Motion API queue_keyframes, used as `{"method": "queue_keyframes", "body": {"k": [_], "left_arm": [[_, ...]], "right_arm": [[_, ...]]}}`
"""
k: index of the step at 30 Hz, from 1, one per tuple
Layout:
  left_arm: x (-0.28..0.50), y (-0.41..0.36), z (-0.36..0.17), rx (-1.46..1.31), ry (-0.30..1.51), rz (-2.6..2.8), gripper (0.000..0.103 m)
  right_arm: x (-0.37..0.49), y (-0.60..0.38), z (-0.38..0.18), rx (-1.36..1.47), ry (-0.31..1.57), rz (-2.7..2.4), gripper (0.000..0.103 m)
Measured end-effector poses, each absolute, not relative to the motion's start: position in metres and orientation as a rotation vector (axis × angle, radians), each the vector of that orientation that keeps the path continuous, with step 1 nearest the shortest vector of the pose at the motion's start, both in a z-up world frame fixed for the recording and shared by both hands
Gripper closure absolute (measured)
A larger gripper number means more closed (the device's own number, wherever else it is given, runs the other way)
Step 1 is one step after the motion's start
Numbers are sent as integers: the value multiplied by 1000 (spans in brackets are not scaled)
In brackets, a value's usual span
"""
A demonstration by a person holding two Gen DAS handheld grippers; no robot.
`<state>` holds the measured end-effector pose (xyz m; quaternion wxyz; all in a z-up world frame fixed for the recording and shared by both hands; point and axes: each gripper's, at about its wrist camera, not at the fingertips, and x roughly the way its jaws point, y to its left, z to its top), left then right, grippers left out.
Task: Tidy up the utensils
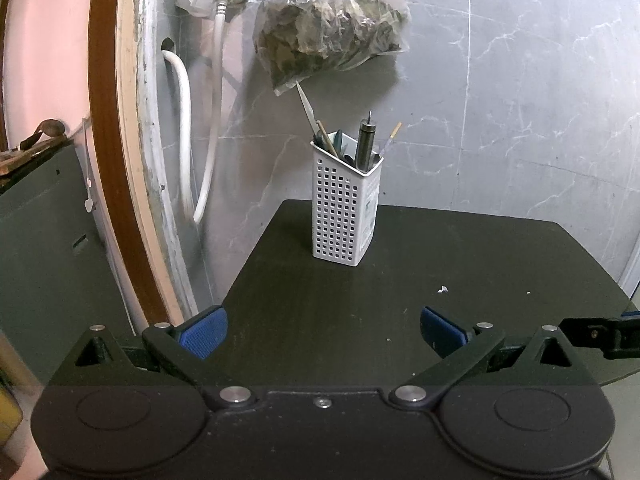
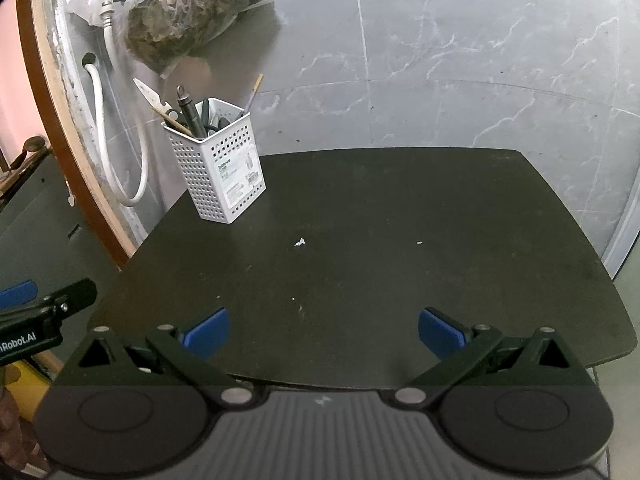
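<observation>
Both claws (image 1: 323, 330) (image 2: 323, 330) agape over dark table (image 2: 400, 240), grey marble wall (image 2: 480, 60) behind

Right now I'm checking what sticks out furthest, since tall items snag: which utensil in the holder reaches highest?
The scissors: their pale pointed blade leans left, its tip above every other item in the white perforated holder, above even the dark cylindrical tool.

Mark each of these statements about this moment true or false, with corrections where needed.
1. The white perforated plastic holder stands upright on the dark table. True.
2. The left gripper grips a utensil. False: it is open and empty.
3. The right gripper is open. True.
4. Utensils lie scattered across the table. False: only small white crumbs lie there; the utensils stand in the holder.
5. A clear bag of dried leaves hangs above the holder. True.
</observation>
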<state>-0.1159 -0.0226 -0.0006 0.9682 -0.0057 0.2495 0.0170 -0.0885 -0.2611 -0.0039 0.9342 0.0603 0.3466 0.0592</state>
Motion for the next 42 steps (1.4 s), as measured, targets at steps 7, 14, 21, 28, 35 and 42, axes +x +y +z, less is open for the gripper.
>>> {"method": "queue_keyframes", "body": {"k": [7, 14, 21, 28, 35, 42], "left_arm": [[-117, -22, 1, -10, 499, 49, 1], [-118, -24, 1, -10, 496, 49, 1], [-116, -24, 2, -10, 500, 49, 1], [-116, -24, 1, -8, 500, 49, 1], [-116, -24, 2, -9, 499, 49, 1], [-116, -24, 2, -9, 500, 48, 1]], "right_arm": [[-87, -259, -4, 120, 709, 127, 0], [-88, -260, -4, 123, 711, 126, 0], [-85, -261, -3, 124, 711, 128, 0], [-83, -263, -4, 127, 714, 130, 0], [-84, -263, -4, 127, 711, 129, 0], [-85, -261, -3, 129, 709, 130, 0]]}}
